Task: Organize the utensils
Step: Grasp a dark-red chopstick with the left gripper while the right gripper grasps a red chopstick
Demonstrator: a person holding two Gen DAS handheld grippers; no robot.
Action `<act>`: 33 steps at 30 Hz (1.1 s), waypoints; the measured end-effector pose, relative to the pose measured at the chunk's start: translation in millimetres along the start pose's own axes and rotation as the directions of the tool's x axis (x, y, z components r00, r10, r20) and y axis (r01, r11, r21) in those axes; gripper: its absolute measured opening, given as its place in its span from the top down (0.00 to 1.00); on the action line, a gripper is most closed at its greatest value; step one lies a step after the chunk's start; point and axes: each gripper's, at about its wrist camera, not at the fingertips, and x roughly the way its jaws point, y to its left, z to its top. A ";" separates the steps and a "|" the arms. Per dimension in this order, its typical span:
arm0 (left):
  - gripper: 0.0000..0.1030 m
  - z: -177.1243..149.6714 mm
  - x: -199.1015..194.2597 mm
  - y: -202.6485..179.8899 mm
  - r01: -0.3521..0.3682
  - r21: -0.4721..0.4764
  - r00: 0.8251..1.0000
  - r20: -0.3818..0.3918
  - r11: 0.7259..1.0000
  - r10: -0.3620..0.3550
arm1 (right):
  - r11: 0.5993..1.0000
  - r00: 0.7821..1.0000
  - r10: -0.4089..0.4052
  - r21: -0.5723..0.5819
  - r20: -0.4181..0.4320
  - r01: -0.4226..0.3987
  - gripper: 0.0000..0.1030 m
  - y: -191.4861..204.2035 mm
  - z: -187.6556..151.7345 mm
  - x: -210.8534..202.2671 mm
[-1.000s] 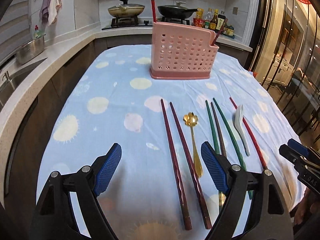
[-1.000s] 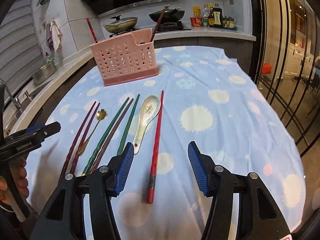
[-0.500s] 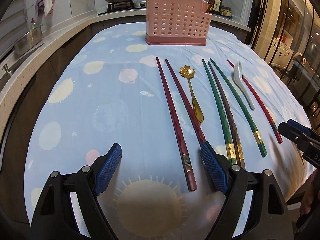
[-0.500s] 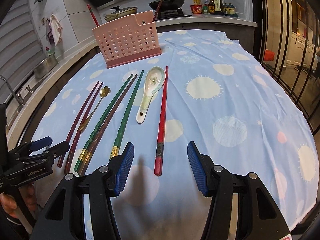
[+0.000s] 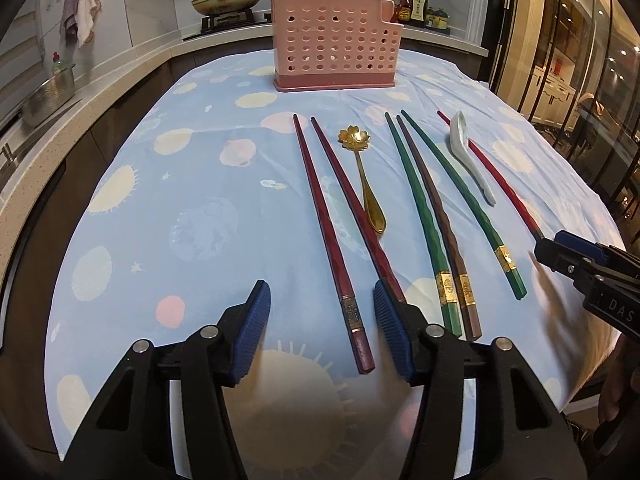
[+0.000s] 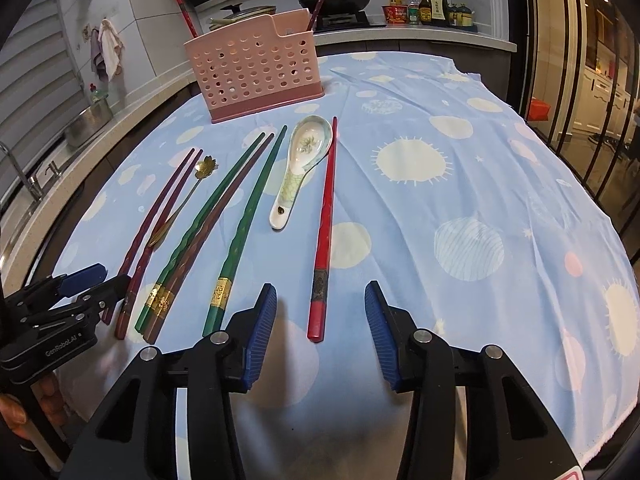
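Left wrist view: the left gripper [image 5: 320, 332] hangs low over the near edge of the tabletop [image 5: 168, 216], which is draped in a light blue cloth with pale circles. Its jaws are closing and about half apart; the thick end of a dark red chopstick [image 5: 336, 256] lies between them, and neither blue pad presses on it. A second dark red chopstick [image 5: 356, 208] runs just beside it, its near end hidden behind the right-hand pad. Further right lie a gold flower-headed spoon [image 5: 366, 184], a green chopstick [image 5: 420, 216] touching a brown chopstick [image 5: 436, 216], another green chopstick [image 5: 464, 196], a white ceramic spoon [image 5: 470, 156] and a bright red chopstick [image 5: 492, 176]. The pink perforated utensil holder [image 5: 334, 40] stands upright at the far end of the cloth, with a chopstick poking out at each end. The right gripper [image 5: 560, 250] enters from the right edge at the near end of the bright red chopstick.

Right wrist view: the right gripper [image 6: 320, 332] has its jaws closing, still somewhat apart, with the thick end of the bright red chopstick [image 6: 326, 216] lying between the pads and apart from both. The ceramic spoon [image 6: 302, 160] rests bowl-up just left of it. The left gripper [image 6: 94, 280] appears at the left edge by the dark red pair, a person's fingers [image 6: 44, 396] visible below it.
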 end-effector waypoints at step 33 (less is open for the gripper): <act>0.92 11.4 -29.6 11.6 0.081 -0.034 0.996 0.045 0.996 -0.079 | 0.999 0.992 -0.032 -0.010 0.126 0.033 0.93 -13.6 20.2 -43.4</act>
